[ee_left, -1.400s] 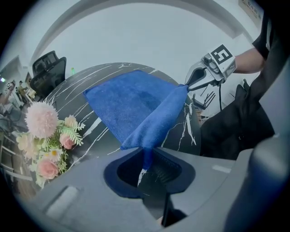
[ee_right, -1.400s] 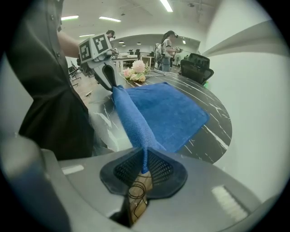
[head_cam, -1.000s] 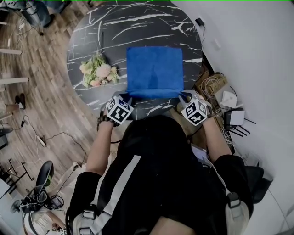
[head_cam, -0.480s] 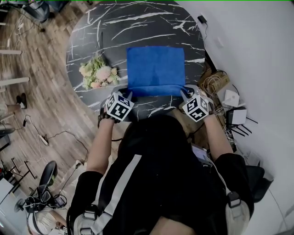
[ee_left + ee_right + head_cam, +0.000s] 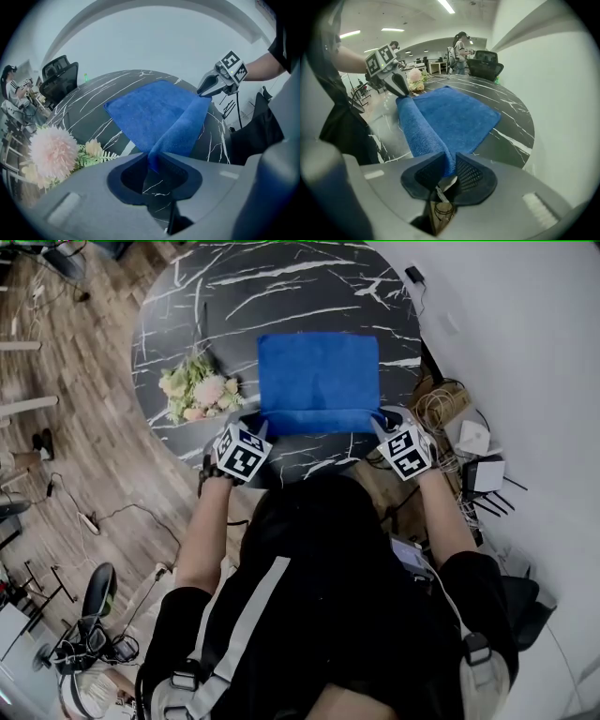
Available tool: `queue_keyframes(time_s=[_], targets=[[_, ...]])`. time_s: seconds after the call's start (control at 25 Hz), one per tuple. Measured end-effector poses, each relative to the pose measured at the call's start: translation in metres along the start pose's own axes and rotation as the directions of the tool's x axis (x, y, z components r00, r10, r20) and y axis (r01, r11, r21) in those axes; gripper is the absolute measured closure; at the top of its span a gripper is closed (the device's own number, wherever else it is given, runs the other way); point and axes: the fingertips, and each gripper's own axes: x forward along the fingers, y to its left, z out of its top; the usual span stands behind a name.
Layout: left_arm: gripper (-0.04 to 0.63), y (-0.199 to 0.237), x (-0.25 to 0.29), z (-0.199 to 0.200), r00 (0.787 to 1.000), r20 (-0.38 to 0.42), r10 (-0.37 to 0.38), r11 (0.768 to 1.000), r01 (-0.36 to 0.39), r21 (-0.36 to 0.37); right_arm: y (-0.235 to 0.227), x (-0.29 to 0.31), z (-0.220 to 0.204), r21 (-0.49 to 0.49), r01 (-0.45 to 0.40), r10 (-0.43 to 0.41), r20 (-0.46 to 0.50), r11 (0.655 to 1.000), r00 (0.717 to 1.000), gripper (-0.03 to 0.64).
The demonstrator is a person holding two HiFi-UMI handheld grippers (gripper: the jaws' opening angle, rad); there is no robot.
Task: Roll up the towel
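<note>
Towel (image 5: 319, 376), blue, lies on the round black marble table (image 5: 234, 296), towards the table's edge nearest the person. Most of it is flat. The strip along that near edge is lifted and turned over onto the rest, making a soft fold (image 5: 319, 420) that runs the towel's whole width.

At the fold's left end, the left gripper (image 5: 262, 427) pinches the towel's corner. In the left gripper view the cloth runs down between the jaws of the left gripper (image 5: 154, 164) and is nipped there. At the fold's right end, the right gripper (image 5: 380, 420) grips the other corner. The right gripper view shows the jaws of the right gripper (image 5: 450, 171) set close on either side of the cloth, pads against it. Those jaws have just been opening a little, yet the towel remains between them. Both grippers point steeply down over the table's near rim.

A bunch of pink and cream flowers (image 5: 197, 385) lies on the table's left part, near the towel but not touching it. A person in a black top (image 5: 319, 596) stands at the table's near edge. Wooden floor (image 5: 84, 456) spreads out left of the table, and coiled cables (image 5: 433, 411) lie just beside the table's right side, against the white wall.
</note>
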Motion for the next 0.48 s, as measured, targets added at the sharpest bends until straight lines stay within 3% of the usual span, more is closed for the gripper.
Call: queue_keyframes(time_s=[0.24,0.48], targets=[[0.518,-0.003,0.001,-0.002,1.000,0.013,0.022,1.000,-0.022,0.002,0.002,-0.002,-0.001,-0.007,0.041,-0.041,-0.003,0.999,0.999,0.529],[0.511,0.002,-0.026,0.010,0.993,0.104,0.061,0.998,-0.060,-0.014,0.002,-0.020,0.010,-0.013,0.084,-0.083,0.061,0.996,0.995,0.515]])
